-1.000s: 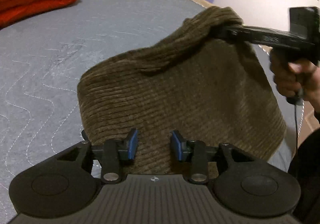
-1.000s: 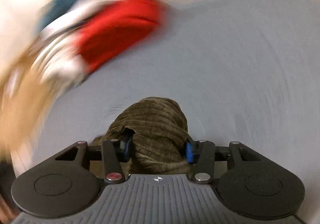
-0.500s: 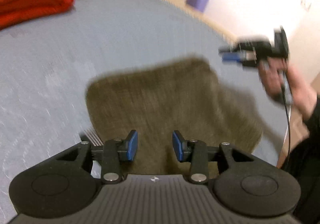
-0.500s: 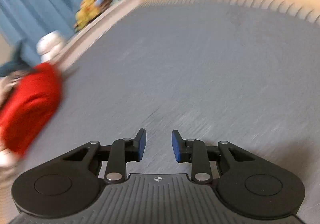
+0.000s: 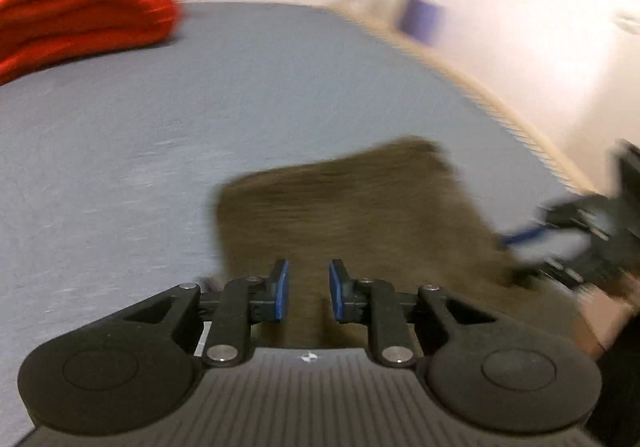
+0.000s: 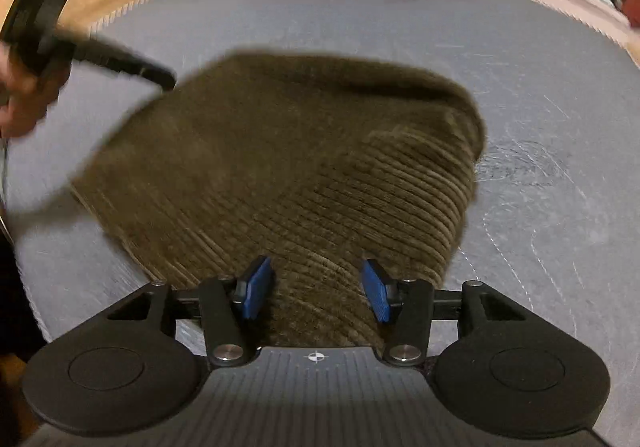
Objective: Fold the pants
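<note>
From the left wrist view, my left gripper (image 5: 306,289) fills the bottom of the frame, its jaws a narrow gap apart and just now closing, with nothing pinched between them. The pants (image 5: 344,223) lie as a brown folded bundle on the grey bed (image 5: 200,119), centre to lower right of the frame, running under the jaws. At the right edge my right gripper (image 5: 560,235) is a blur beside the bundle's right side. A red blanket (image 5: 80,7) sits at the upper left.

The risk I see here: the picture is smeared, so I judge my hand is moving fast. If the narrowing jaws dip now, they could snag only the top layer and peel the fold open.

From the right wrist view, the right gripper (image 6: 316,293) has its jaws well apart, just now opening, with ribbed cloth seen between them but neither pad pressing it. The pants (image 6: 280,167) cover the centre of the frame, folded, their right edge rounded. The left gripper (image 6: 128,65) reaches in from the upper left, its tip at the bundle's far left corner; I cannot tell from here if it touches.

The risk here: the two grippers are close over one small bundle, so a careless push could drag it across the bed or skew the layers.

I can read no brand, label or writing in either view; only a small round crosshair mark on each gripper body.
</note>
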